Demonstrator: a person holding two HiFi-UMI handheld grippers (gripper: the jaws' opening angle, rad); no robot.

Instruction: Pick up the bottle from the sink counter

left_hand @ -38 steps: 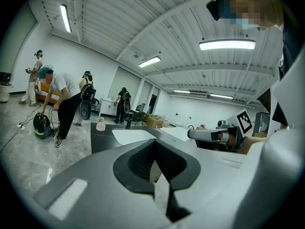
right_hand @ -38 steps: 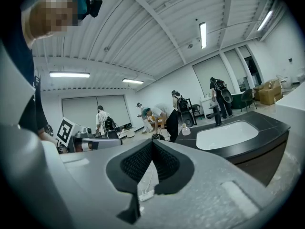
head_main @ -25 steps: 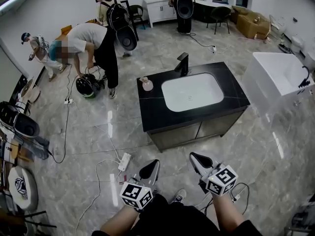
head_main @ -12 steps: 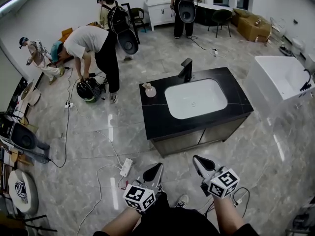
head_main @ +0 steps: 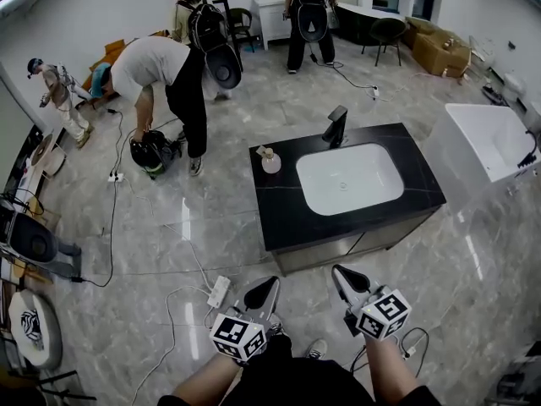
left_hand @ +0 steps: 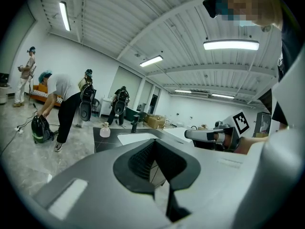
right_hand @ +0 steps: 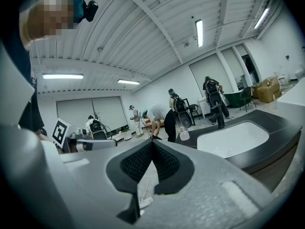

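A small pale pink bottle (head_main: 270, 161) stands upright on the left part of the black sink counter (head_main: 283, 214), beside the white basin (head_main: 349, 178) and a black faucet (head_main: 336, 125). The bottle also shows far off in the left gripper view (left_hand: 104, 131) and the right gripper view (right_hand: 183, 134). Both grippers hover low in the head view, well short of the counter's front edge. My left gripper (head_main: 262, 293) and right gripper (head_main: 347, 277) are each shut with nothing between the jaws. The shut pads meet in each gripper's own view (left_hand: 153, 142) (right_hand: 152, 142).
A power strip (head_main: 218, 292) and cables lie on the marble floor between me and the counter. A white tub (head_main: 486, 138) stands to the right. A person bends over a bag (head_main: 161, 66) at the back left; others stand further back. Gear lines the left wall.
The counter and bottle have shifted rightward and sit nearer in the head view as the camera moved. Both grippers stay shut and hold about the same place in the view.
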